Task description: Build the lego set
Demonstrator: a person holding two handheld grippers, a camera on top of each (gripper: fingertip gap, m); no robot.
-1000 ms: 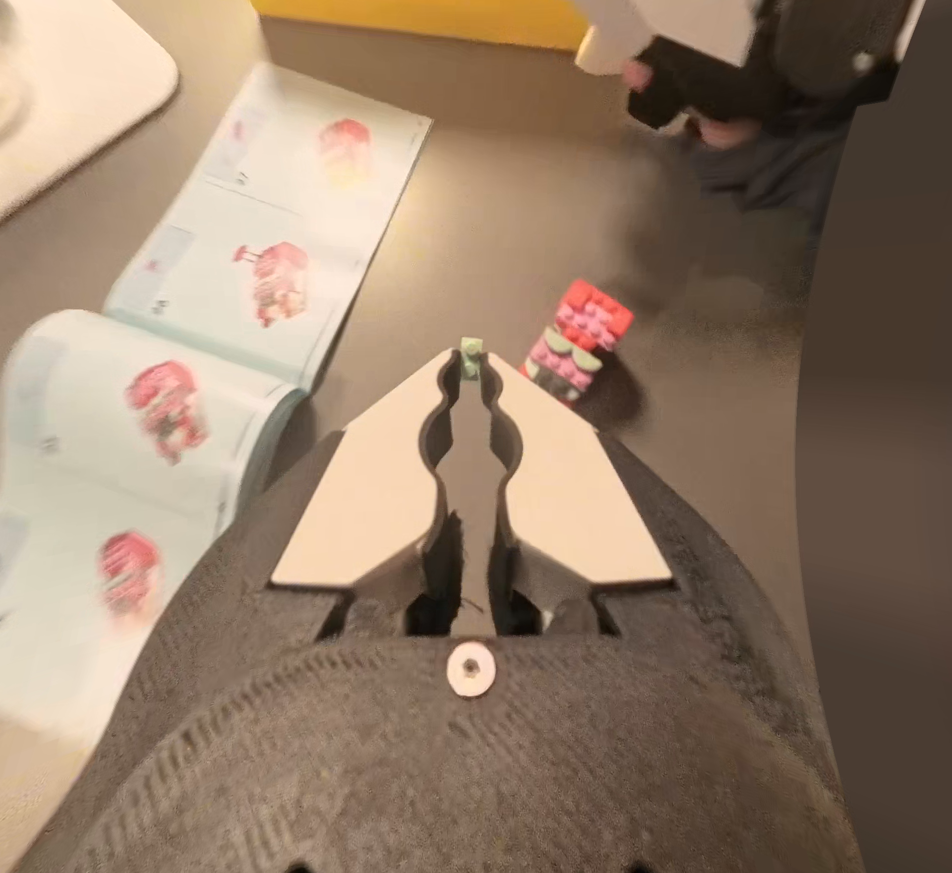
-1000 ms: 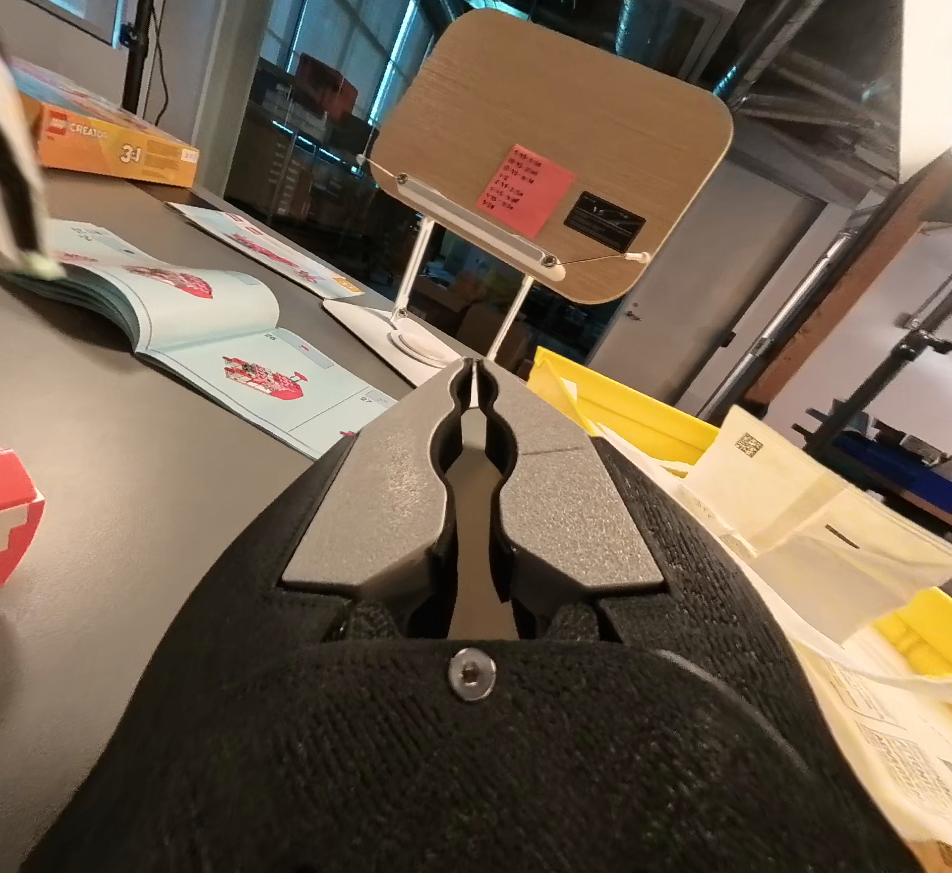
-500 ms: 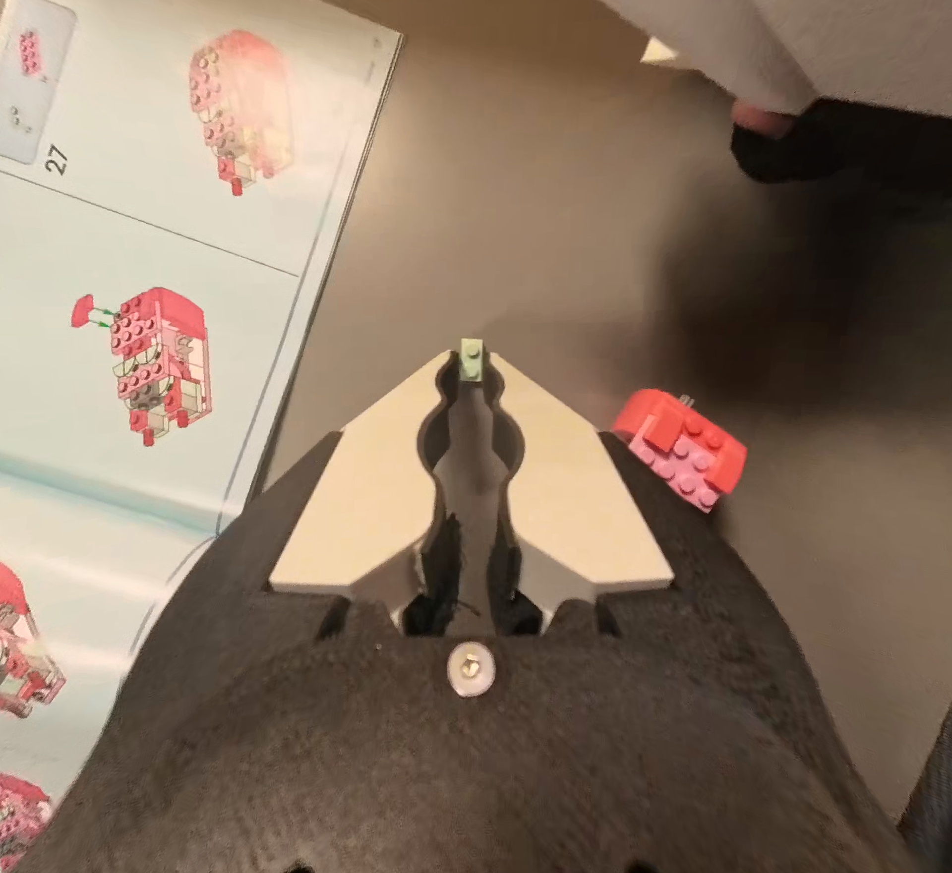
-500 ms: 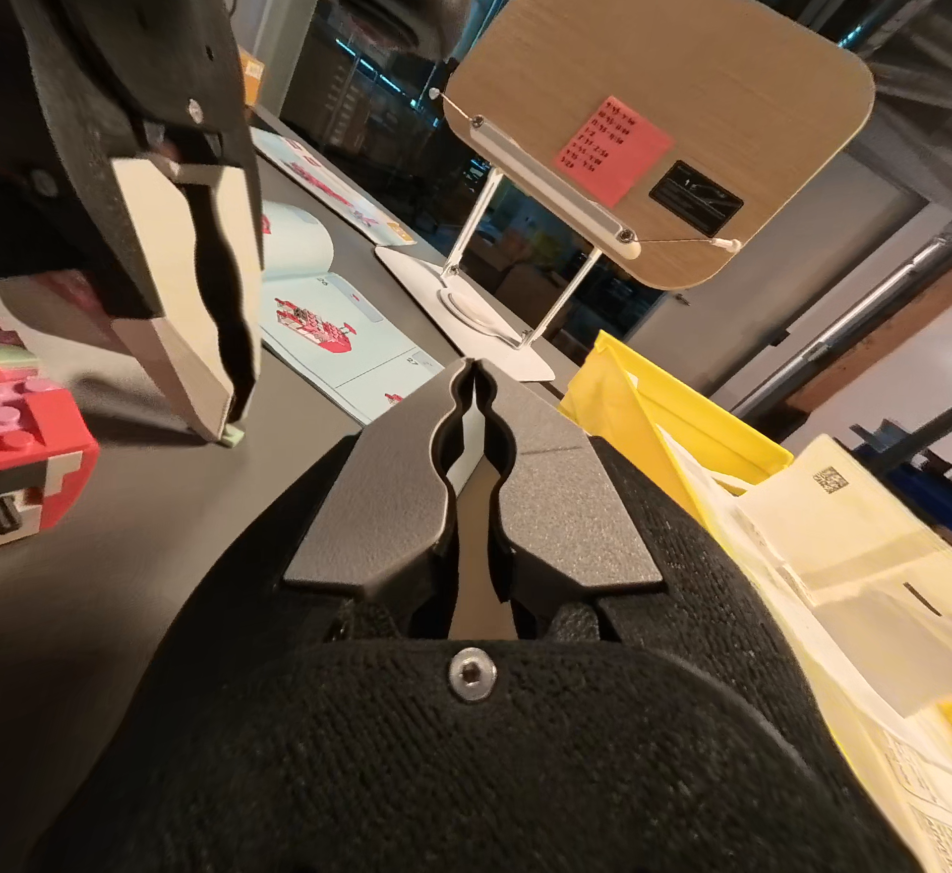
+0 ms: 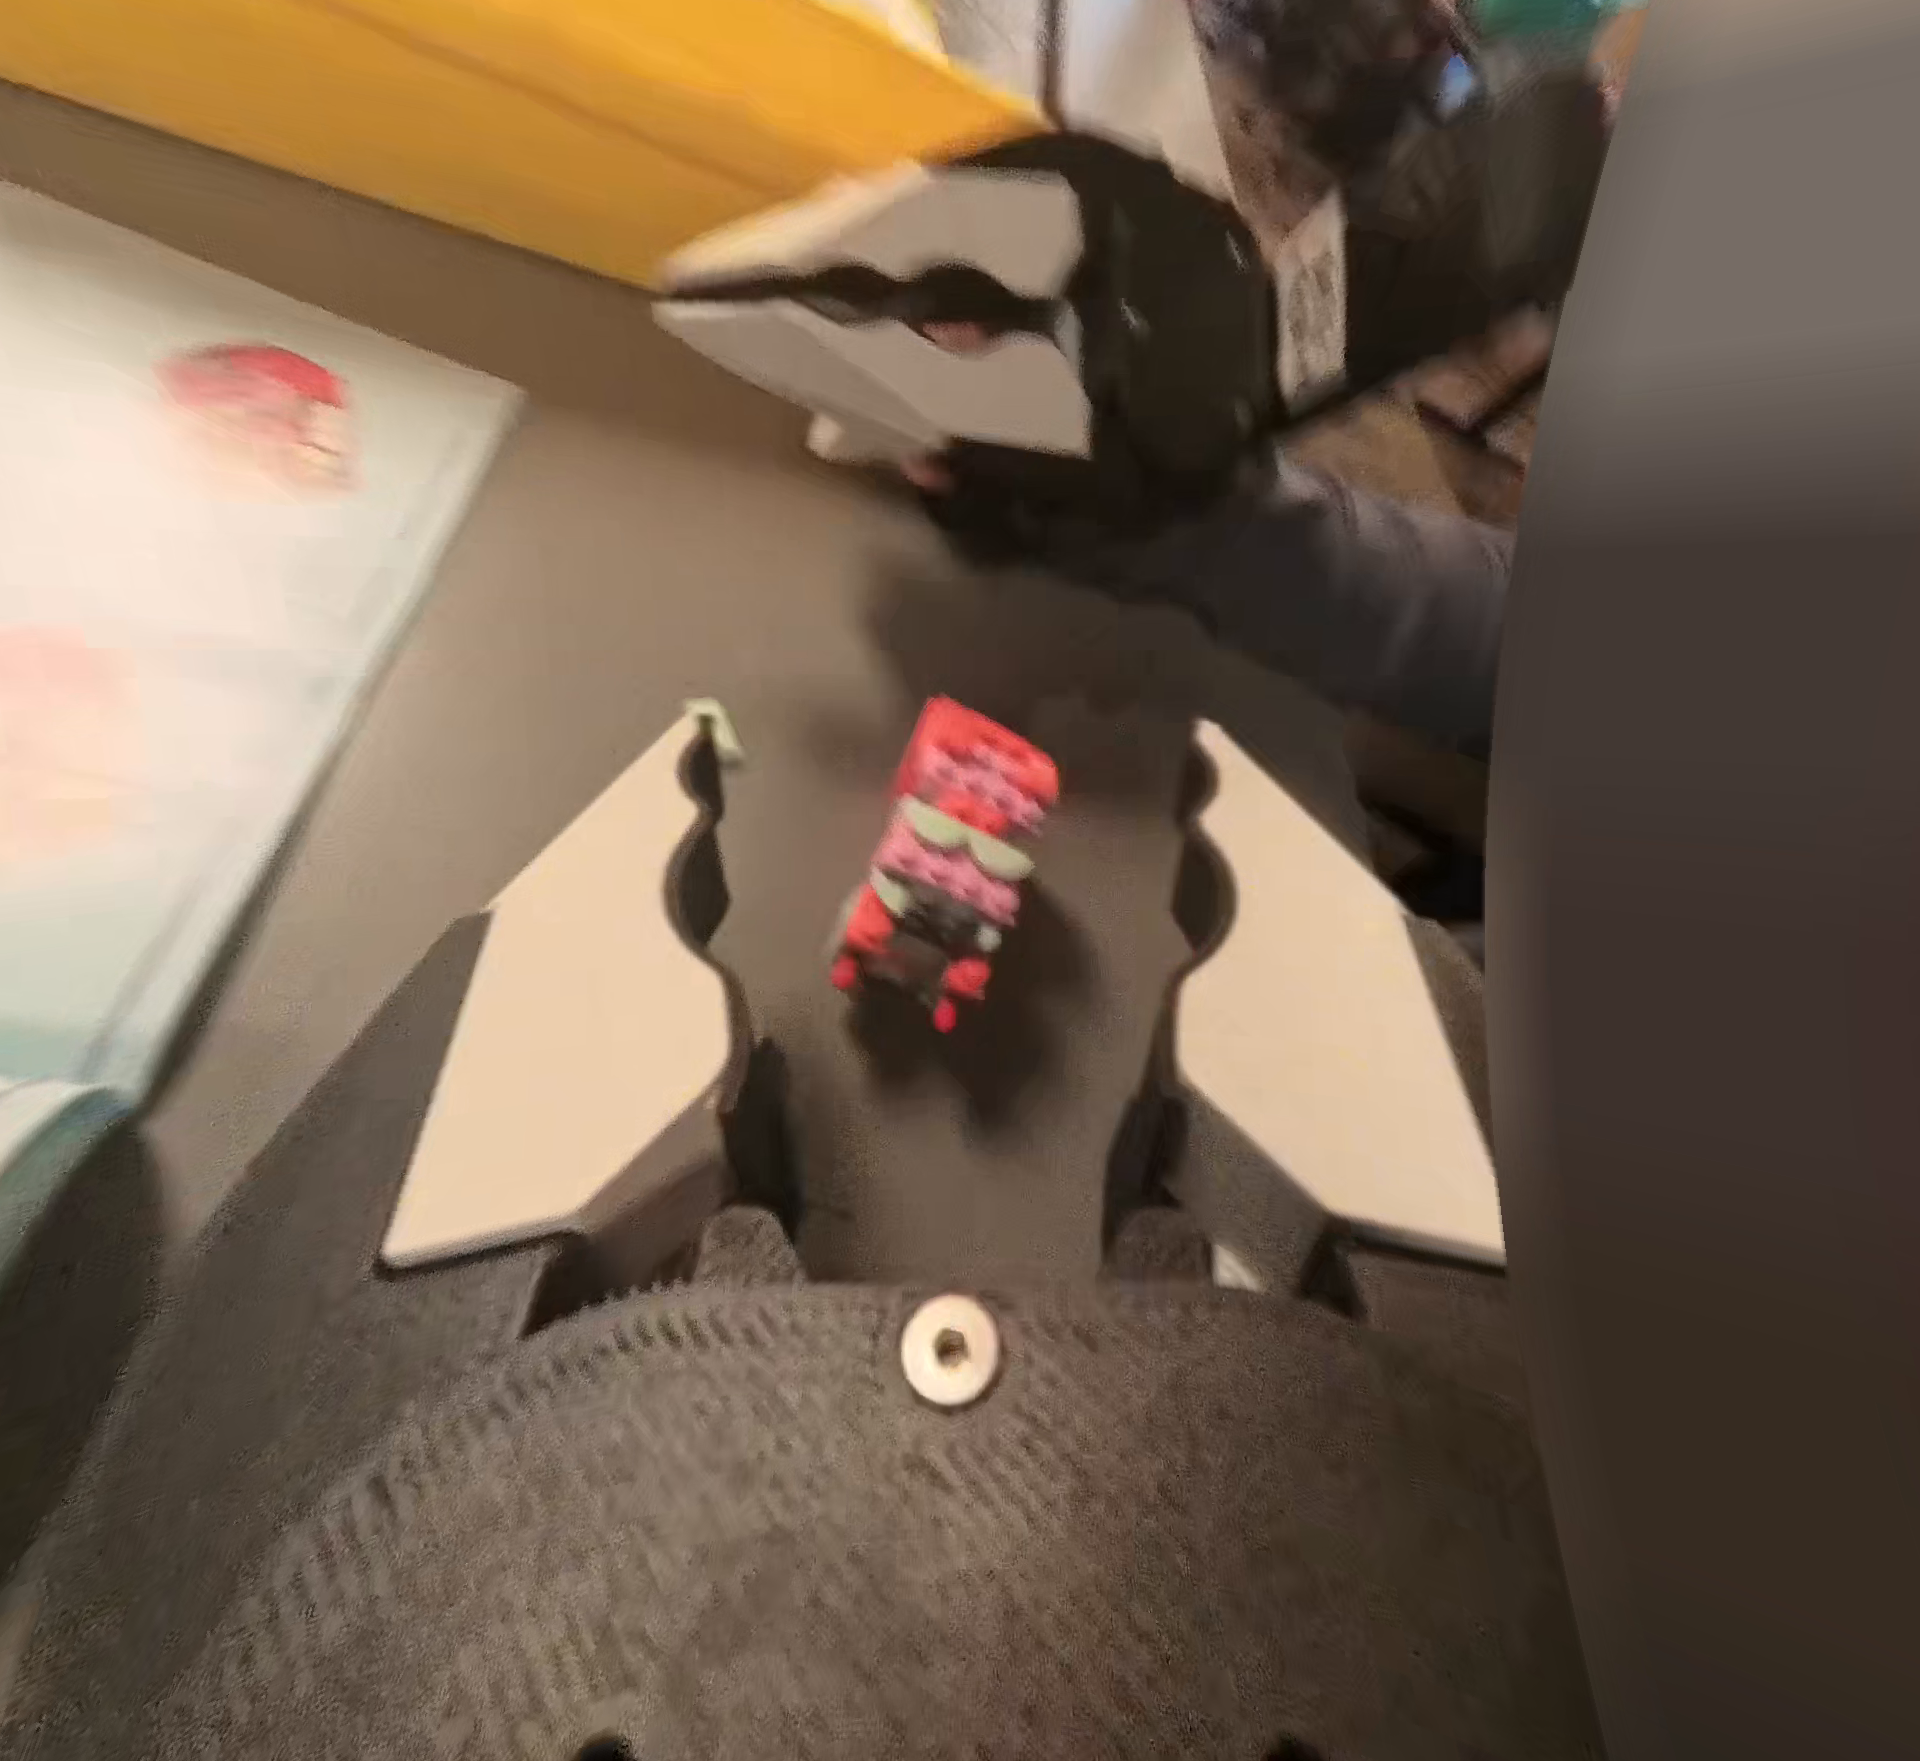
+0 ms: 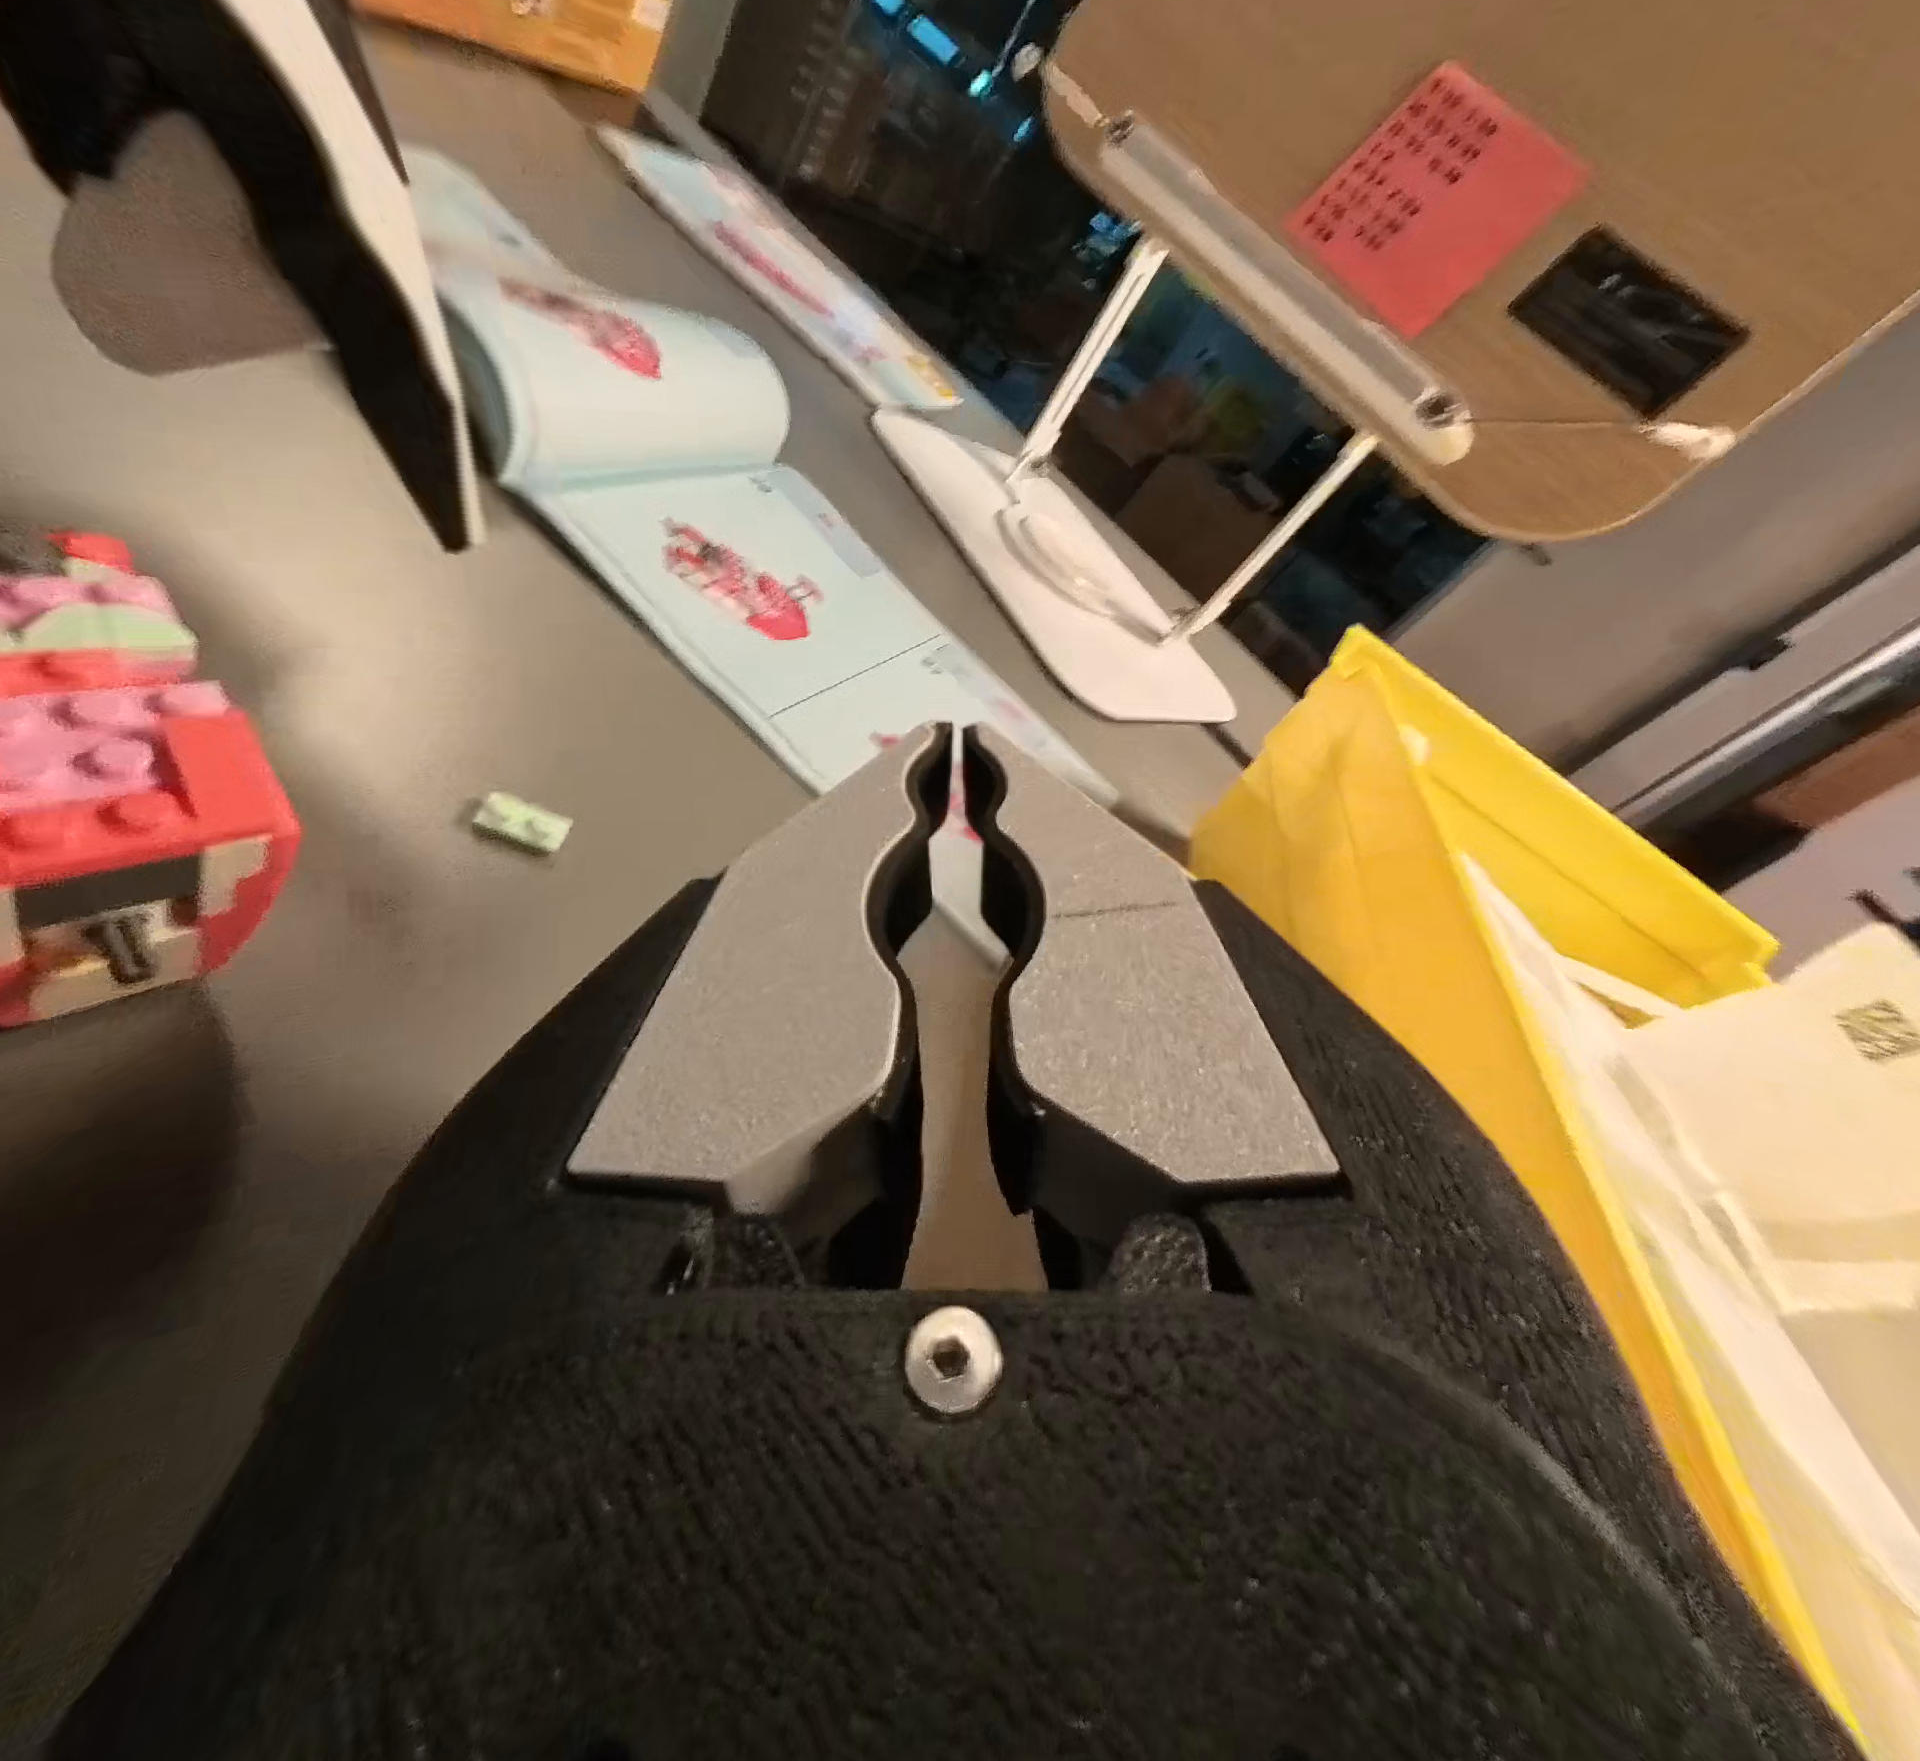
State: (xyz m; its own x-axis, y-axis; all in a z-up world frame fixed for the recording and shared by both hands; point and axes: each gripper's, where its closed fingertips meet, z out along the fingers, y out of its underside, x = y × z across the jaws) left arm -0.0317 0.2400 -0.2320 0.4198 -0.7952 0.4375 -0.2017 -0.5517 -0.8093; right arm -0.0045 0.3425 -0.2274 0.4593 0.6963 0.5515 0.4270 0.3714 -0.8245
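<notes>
Your left gripper [image 5: 945, 735] hangs over the table with its pale fingers [image 5: 582, 984] spread wide, nothing pressed between the pads. Your right gripper [image 6: 956, 735] sits low and near-level, grey fingers [image 6: 790, 1015] brought together at the tips, grasp bare. In the left wrist view it shows at far right, tips pointing left, your hand [image 5: 1039, 506] beneath it.

Pretty dim workshop-type room. A dark grey-brown table [image 6: 343, 724] takes up most of the view, with big dark glass windows [image 6: 894, 49] just past its far edge showing bluish light streaks. Off by the far right corner there's a plain grey wall [image 6: 1621, 662] and a slanted metal pipe [image 6: 1787, 703].
</notes>
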